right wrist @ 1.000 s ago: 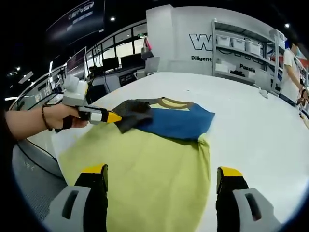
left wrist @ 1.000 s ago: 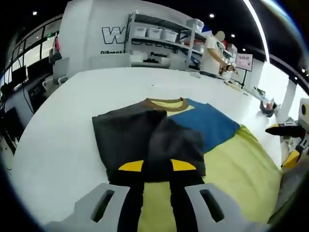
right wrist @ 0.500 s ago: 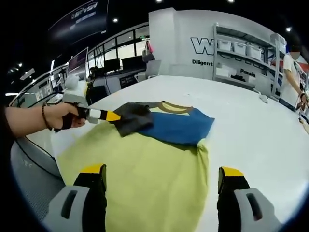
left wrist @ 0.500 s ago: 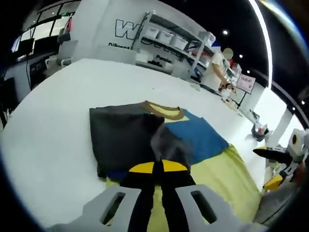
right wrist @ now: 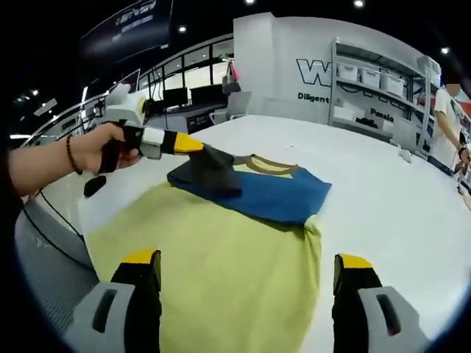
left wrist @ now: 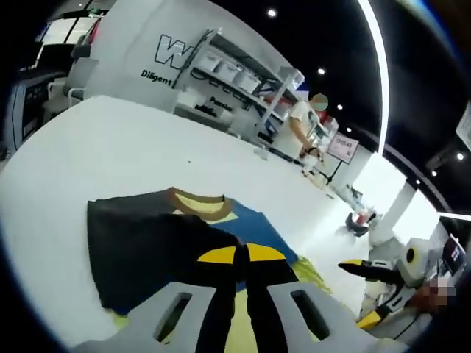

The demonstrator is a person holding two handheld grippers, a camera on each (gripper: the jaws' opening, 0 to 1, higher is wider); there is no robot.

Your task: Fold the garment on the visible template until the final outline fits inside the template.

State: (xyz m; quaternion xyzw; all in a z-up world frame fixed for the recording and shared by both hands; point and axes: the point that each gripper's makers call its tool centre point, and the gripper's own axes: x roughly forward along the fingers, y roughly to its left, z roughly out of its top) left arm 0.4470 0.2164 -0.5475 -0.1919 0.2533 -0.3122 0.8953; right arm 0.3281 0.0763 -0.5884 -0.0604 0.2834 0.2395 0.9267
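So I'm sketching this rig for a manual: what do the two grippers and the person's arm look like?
Each gripper has pale grey jaw bodies with slotted cut-outs, black fingers and yellow tips. The left gripper, seen from the right gripper view, has a white-and-grey body with a round lens box on top. The hand wears a dark beaded bracelet at the wrist. The right gripper matches it.

Garment (right wrist: 243, 243): soft matt cloth, ribbed knit seen at collar (left wrist: 197, 201). Table (right wrist: 383, 191): smooth white surface, faint sheen. Gripper bodies: matt grey plastic; left gripper (right wrist: 193, 144) tips coated yellow, semi-gloss.
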